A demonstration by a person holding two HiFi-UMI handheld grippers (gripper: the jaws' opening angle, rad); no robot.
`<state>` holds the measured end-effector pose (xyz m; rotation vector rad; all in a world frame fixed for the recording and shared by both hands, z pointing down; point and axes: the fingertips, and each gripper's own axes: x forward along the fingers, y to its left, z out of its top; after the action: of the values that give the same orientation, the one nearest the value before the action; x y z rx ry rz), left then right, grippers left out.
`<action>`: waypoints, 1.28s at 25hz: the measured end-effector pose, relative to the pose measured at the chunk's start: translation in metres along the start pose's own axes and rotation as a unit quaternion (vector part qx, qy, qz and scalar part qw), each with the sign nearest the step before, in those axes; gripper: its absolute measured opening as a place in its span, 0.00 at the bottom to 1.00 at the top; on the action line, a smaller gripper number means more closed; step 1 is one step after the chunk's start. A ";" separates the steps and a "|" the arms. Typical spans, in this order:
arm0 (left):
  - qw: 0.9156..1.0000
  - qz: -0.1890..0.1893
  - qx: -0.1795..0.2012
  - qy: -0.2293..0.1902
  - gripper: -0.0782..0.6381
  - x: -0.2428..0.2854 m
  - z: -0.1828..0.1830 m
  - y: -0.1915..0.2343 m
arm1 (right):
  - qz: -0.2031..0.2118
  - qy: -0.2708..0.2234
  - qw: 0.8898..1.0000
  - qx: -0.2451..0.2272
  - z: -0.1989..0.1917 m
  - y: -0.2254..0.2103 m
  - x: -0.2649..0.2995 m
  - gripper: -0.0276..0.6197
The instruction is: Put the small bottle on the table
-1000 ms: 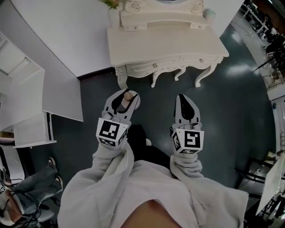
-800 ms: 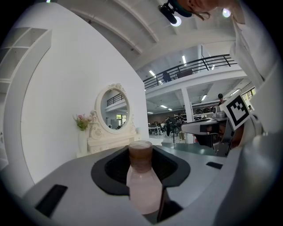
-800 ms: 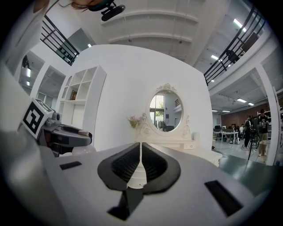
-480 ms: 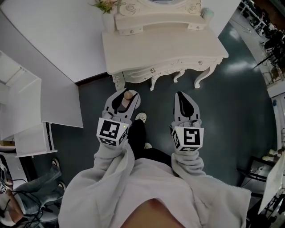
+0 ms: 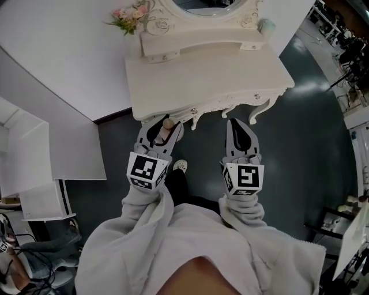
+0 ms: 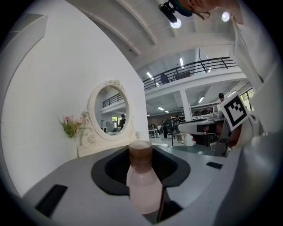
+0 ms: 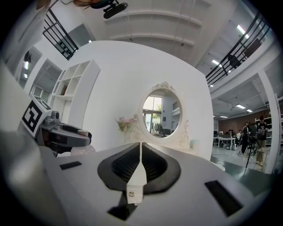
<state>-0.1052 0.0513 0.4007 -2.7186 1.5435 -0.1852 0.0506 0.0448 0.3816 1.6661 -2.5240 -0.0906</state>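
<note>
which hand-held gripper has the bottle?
The left hand-held gripper: its jaws clamp a small pale-pink bottle with a brownish cap. The right hand-held gripper has its jaws shut together, empty.

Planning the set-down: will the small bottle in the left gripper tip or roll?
Probably rigid: the small bottle looks undented in the left gripper. Round body likely rolls if laid sideways; wider below the neck, probably stable upright.

you're standing in a big open hall with a staged home corner: a white dressing table (image 5: 207,75), oval mirror (image 7: 160,114) and pink flowers (image 5: 130,14) against a partition wall (image 5: 69,63); a railed mezzanine (image 6: 199,67) and strip lights (image 6: 181,62) sit upper right.
</note>
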 end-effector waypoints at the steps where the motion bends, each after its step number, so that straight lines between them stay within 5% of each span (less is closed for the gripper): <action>1: 1.000 -0.002 0.001 0.000 0.32 0.006 0.001 0.004 | 0.000 0.000 1.000 0.000 0.001 -0.002 0.007 0.10; 32: 0.999 -0.032 0.016 0.012 0.32 0.126 -0.011 0.134 | -0.037 0.008 0.999 0.020 -0.002 -0.020 0.172 0.10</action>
<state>-0.1573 -0.1246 0.4148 -2.7530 1.4462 -0.2430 0.0021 -0.1206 0.3927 1.7692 -2.4681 -0.0338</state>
